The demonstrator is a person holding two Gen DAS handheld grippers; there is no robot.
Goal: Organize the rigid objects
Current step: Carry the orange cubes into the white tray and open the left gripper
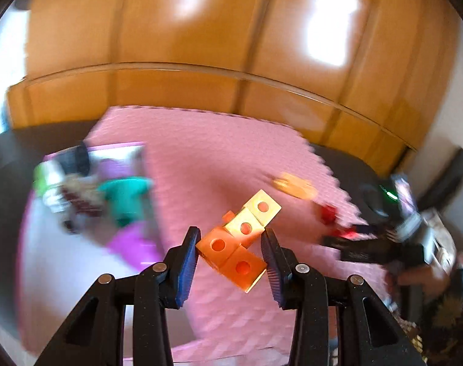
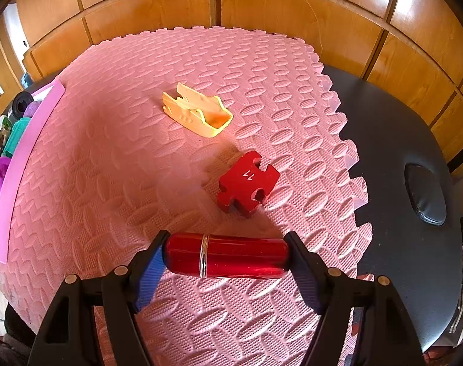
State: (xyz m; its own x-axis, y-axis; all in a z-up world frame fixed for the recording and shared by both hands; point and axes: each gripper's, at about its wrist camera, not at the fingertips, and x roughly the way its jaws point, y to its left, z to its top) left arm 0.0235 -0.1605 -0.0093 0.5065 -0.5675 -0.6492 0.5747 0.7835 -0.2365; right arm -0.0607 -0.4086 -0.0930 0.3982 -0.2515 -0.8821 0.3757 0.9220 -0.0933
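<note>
- Two grips: the left gripper [image 1: 231, 251] clamps the linked cube chain [image 1: 239, 241], rigid and light but probably hinged, best taken mid-chain.
- The right gripper [image 2: 227, 256] squeezes the red cylinder [image 2: 227, 256] endwise; it looks glossy and slippery.

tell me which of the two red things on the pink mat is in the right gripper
The red cylinder, clamped end to end by the right gripper. The red puzzle piece lies free beyond it.

Linked cube blocks [image 1: 238, 244], two orange and two yellow with round holes, are held tilted above the pink foam mat [image 2: 109, 183]. A red capsule-shaped cylinder [image 2: 227, 256] lies crosswise at the mat's near part. Beyond it lie a red numbered puzzle piece [image 2: 246, 183] and a cream plastic clip [image 2: 198, 113].
</note>
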